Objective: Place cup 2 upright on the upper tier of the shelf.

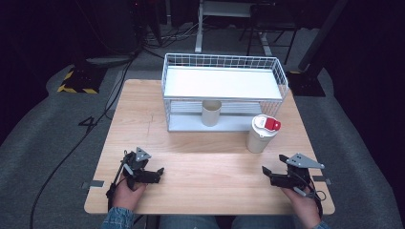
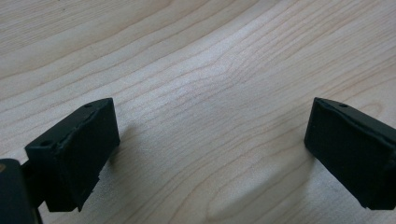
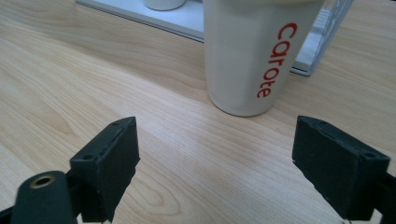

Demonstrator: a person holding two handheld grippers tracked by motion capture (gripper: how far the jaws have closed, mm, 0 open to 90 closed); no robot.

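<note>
The cream tumbler [image 1: 261,134] with the red-and-white lid stands upright right of centre in the high view, on the bare wood just in front of the wire rack's [image 1: 224,90] lower right corner. In the right gripper view it rises at the top centre [image 3: 254,56], its red "carote" lettering running up the side, squarely ahead of the gap between the jaws. That lining-up suggests it is the thing being approached.

The right gripper [image 1: 273,174] sits at the lower right of the high view, jaws spread wide and empty, pointed up and left toward the tumbler but apart from it. The wide spread would fit the cup's girth.

The left gripper [image 1: 154,174], at the lower left, is likewise spread and holding nothing; its own view looks down on plain table grain [image 2: 205,93] between the jaws, so it seems to be idle and parked out of the way.

A second cream cup [image 1: 211,112] (no lid) stands on the rack's lower shelf, under the white upper tray; whether it touches the shelf's back wires is hard to tell. The rack's open front faces the person, leaving that shelf reachable.
</note>
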